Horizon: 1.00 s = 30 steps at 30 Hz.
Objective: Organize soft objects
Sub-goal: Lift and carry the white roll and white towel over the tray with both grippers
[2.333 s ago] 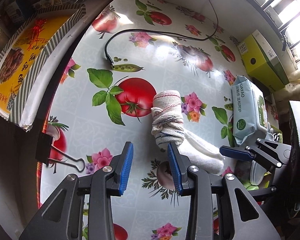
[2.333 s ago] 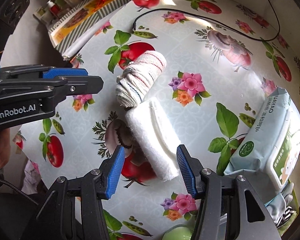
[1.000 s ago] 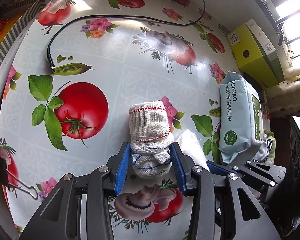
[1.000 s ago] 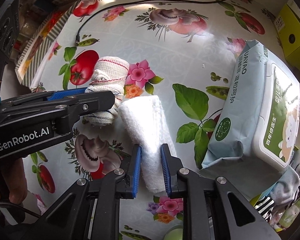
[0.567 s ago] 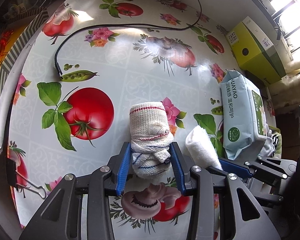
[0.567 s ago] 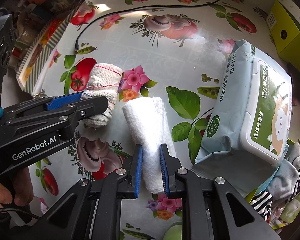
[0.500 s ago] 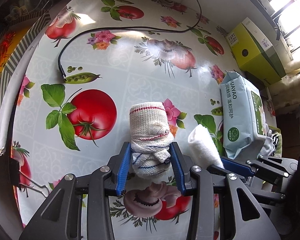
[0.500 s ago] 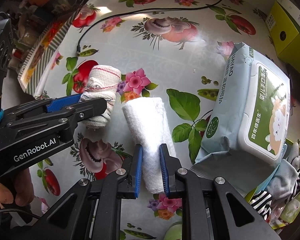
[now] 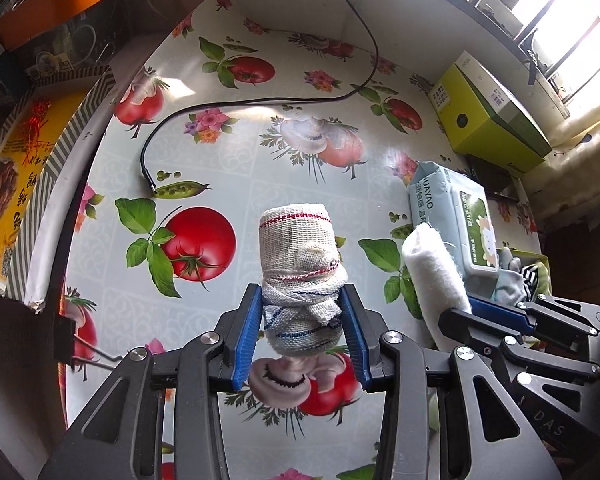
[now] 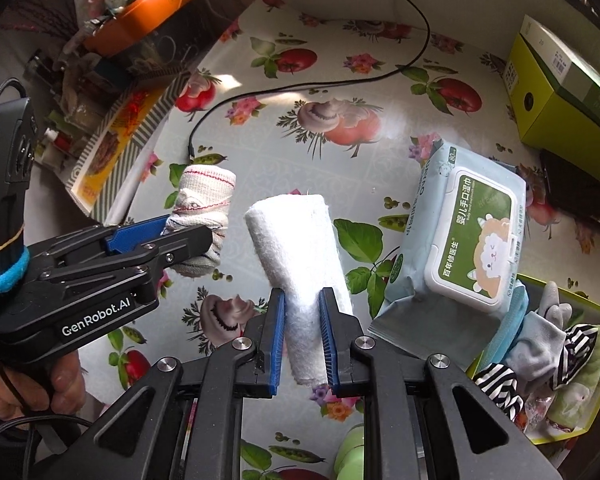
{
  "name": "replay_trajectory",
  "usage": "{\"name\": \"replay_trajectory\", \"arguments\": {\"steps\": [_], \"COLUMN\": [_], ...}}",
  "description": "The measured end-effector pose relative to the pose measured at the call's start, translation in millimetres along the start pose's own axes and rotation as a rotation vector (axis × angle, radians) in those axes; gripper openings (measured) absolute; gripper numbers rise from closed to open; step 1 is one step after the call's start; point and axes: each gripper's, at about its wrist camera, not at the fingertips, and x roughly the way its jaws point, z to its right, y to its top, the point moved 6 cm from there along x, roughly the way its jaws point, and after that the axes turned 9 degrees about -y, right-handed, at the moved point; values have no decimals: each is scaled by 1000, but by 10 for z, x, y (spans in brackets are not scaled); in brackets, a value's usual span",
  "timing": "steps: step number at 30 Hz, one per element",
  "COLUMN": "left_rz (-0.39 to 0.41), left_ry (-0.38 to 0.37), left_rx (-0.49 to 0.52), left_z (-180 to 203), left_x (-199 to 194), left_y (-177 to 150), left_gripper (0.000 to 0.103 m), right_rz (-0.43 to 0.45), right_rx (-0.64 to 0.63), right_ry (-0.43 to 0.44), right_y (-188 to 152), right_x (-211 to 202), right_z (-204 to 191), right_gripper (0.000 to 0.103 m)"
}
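Observation:
My left gripper [image 9: 302,332] is shut on a rolled woven cloth with red and blue stripes [image 9: 300,264] and holds it above the flowered tablecloth [image 9: 228,168]. My right gripper [image 10: 302,336] is shut on a rolled white towel [image 10: 296,240], also lifted off the table. The towel shows in the left wrist view [image 9: 432,272] to the right of the striped roll. The striped roll shows in the right wrist view [image 10: 202,208], to the left of the towel, held by the left gripper [image 10: 172,240].
A pack of wet wipes [image 10: 468,232] lies to the right. A green-rimmed box of socks and soft items [image 10: 548,344] sits at the right edge. A yellow-green carton [image 9: 488,120] stands at the back right. A black cable [image 9: 260,100] crosses the table. A yellow printed tray [image 9: 16,176] lies left.
Both grippers have lifted their rolls off the table; the table looks farther away than half a second ago. Earlier both grippers were open and closed on the rolls.

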Motion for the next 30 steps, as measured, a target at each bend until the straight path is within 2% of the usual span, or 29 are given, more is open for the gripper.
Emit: {"name": "replay_trajectory", "arguments": {"steps": [10,30], "left_rz": [13,-60], "left_ry": [-37,-91], "left_rx": [94,308], "left_z": [433,1410], "left_x": [-156,49], "left_y": [-13,-88], "left_gripper": [41,41], "right_rz": [67,112], "right_rx": [64,268], "right_ry": [-4,-32], "right_y": [-158,-619], "right_x": [-393,-711], "right_z": [247,1060], "right_gripper": [16,16]}}
